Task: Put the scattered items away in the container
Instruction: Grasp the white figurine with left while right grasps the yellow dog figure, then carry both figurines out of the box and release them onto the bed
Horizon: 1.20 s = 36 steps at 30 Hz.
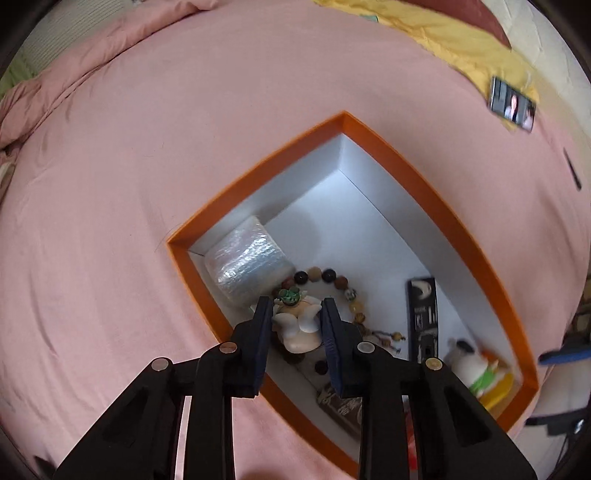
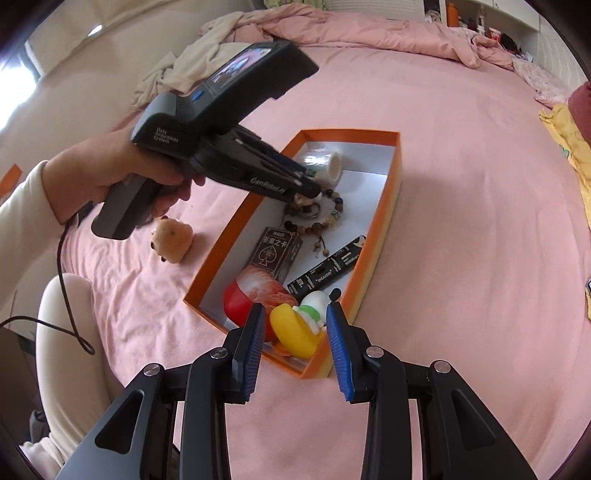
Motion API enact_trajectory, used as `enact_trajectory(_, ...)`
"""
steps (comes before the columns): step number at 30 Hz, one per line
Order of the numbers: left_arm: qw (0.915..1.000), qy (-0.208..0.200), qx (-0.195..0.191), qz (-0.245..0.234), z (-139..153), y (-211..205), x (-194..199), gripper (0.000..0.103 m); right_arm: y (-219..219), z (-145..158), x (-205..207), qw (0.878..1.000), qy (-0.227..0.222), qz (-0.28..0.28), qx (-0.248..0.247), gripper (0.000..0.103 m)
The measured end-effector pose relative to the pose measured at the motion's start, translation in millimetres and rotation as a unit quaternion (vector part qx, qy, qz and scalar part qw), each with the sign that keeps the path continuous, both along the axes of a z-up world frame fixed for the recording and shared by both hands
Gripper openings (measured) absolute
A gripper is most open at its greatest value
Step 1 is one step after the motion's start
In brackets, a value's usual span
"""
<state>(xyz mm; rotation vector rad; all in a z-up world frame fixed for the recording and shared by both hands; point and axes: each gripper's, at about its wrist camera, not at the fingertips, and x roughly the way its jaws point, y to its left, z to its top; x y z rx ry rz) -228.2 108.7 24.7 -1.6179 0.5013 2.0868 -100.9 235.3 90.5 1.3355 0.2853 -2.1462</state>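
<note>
A pink bedsheet (image 2: 443, 192) covers the bed, and the orange box (image 2: 394, 192) sits open on it, already holding most of the clutter. The left gripper (image 1: 295, 317) points steeply down into the box with its fingers closed on a small shell figurine (image 1: 297, 326), which sits on or just above the box floor beside the bead bracelet (image 1: 334, 280) and near the wrapped roll (image 1: 247, 269). The right gripper (image 2: 295, 332) hangs over the near end of the box, its fingers apart on either side of a yellow-and-green toy (image 2: 295, 328); I cannot tell whether the pads touch it, and it looks to lie in the box already. One plush toy (image 2: 173, 240) lies outside on the sheet, close to the box's long wall and under the person's hand (image 2: 122, 181). The likely trouble, as I judge it: if the left fingers lift without fully letting go, the figurine or a snagged loop of bracelet could come out with them. The figurine looks rounded, so it may also tip when freed. The card pack (image 2: 275, 254), black strip box (image 2: 328, 269) and red item (image 2: 240, 302) crowd the near half, leaving the bare far corner as the easiest place for the plush. A phone (image 1: 511, 105) lies well apart on yellow bedding (image 1: 443, 33).
</note>
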Motion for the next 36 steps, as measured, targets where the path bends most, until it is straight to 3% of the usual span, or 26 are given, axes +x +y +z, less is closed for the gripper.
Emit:
enact_trajectory(3,0.9996,-0.024,0.011,0.009,3,0,-1,0.028,1,3,0,1.0,0.002,-0.003,-0.011,0.033)
enact_trajectory(6,0.9968,-0.043,0.065,0.02,14,-2,0,0.028,1,4,-1,1.0,0.009,-0.021,-0.019,0.033)
enact_trajectory(13,0.9925,-0.008,0.118,0.031,44,-23,16,0.028,-7,5,-1,1.0,0.02,-0.007,0.007,0.033)
enact_trajectory(16,0.9892,0.013,0.14,0.042,58,-39,27,0.028,-21,7,-2,0.999,0.017,0.031,0.024,0.033)
enact_trajectory(19,0.9879,0.043,0.14,0.049,65,-44,43,0.028,-40,1,-9,0.994,0.004,0.076,0.081,0.033)
enact_trajectory(23,0.9833,0.056,0.16,0.066,66,-60,62,0.028,-57,-15,-25,0.975,-0.052,0.13,0.171,0.033)
enact_trajectory(26,0.9813,0.052,0.171,0.071,64,-69,69,0.028,-72,-36,-34,0.942,-0.123,0.179,0.257,0.034)
enact_trajectory(29,0.979,0.054,0.182,0.075,65,-72,72,0.028,-89,-46,-36,0.919,-0.135,0.198,0.314,0.044)
enact_trajectory(32,0.9765,0.057,0.194,0.074,69,-77,75,0.028,-96,-69,-48,0.907,-0.163,0.18,0.346,0.048)
enact_trajectory(36,0.9754,0.064,0.199,0.071,76,-85,79,0.028,-91,-96,-45,0.895,-0.173,0.179,0.37,0.043)
